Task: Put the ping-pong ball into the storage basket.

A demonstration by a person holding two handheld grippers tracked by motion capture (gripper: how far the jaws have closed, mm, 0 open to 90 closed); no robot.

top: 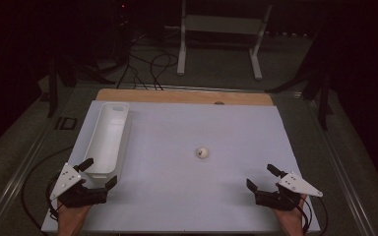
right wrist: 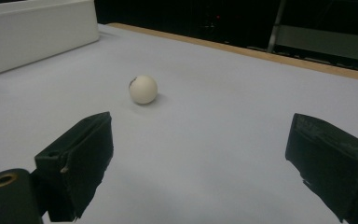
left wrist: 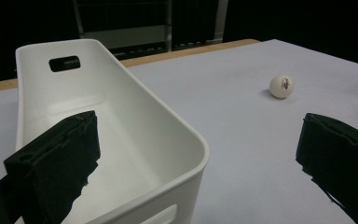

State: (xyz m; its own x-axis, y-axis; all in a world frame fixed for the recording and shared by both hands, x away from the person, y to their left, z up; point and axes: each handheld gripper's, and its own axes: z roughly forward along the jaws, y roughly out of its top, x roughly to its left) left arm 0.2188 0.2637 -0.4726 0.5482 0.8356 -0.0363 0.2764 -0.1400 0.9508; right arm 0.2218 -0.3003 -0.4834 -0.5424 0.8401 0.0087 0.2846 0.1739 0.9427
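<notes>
dark room all round, and a pale sheet covers the table (top: 177, 196), with a strip of bare wood along its far edge. nearest the person, both hands sit at the near edge: the left gripper (top: 98, 173) at the left corner, jaws spread wide and holding nothing, one jaw over the near end of the white bin (top: 107, 140); the right gripper (top: 262, 178) at the right corner, jaws likewise spread and empty.

farther in, the ball (top: 202, 153) rests alone on the sheet, about mid-table, a little right of centre. it lies ahead and to the left of the right gripper, which looks the nearer of the two. being round, it has no long axis and points nowhere, though a small dark mark shows on it.

the bin runs lengthwise away from the person along the left side, empty, with handle slots at each end. beyond the table, cables and a white stand on the floor.
</notes>
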